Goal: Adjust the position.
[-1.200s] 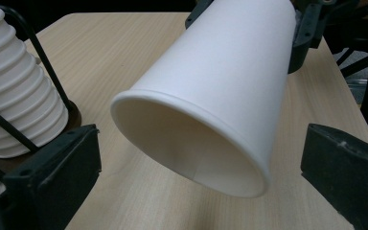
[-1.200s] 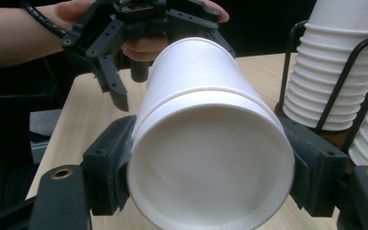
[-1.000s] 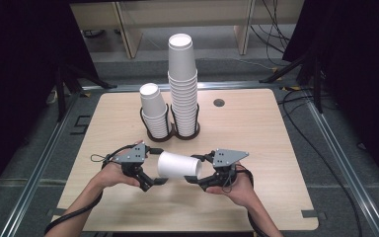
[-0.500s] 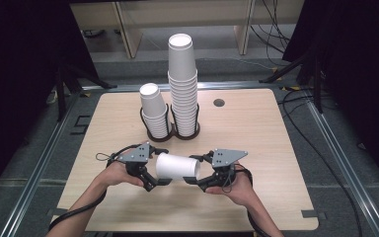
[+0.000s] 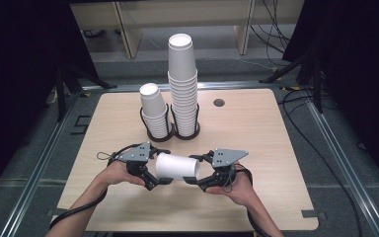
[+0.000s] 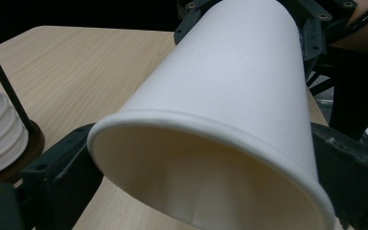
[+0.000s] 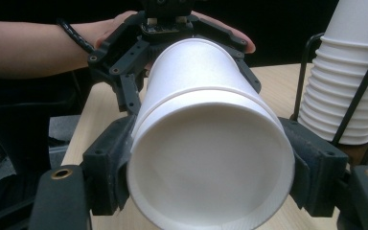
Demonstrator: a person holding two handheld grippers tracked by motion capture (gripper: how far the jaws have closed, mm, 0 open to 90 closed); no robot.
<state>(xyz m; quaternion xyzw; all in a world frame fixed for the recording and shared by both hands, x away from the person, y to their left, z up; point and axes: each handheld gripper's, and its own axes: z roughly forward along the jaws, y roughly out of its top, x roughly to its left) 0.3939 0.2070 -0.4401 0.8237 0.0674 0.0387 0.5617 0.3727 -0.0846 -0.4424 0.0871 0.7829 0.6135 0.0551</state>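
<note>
I am holding the paper cup (image 5: 177,166) level above the bench (image 5: 256,123) near its front edge, long axis left-right. My right tool (image 5: 193,179) is clamping it; my left tool's (image 5: 159,180) jaws have just been closing around it, bare bench lying on both sides.

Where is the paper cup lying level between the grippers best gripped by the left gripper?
At the mouth end, just behind the rolled rim, coming from its open side, one jaw on each flank. The paper cup lies level, mouth toward the left gripper, base end clamped in the right gripper. The left jaws have just been closing and sit against that rim.
</note>
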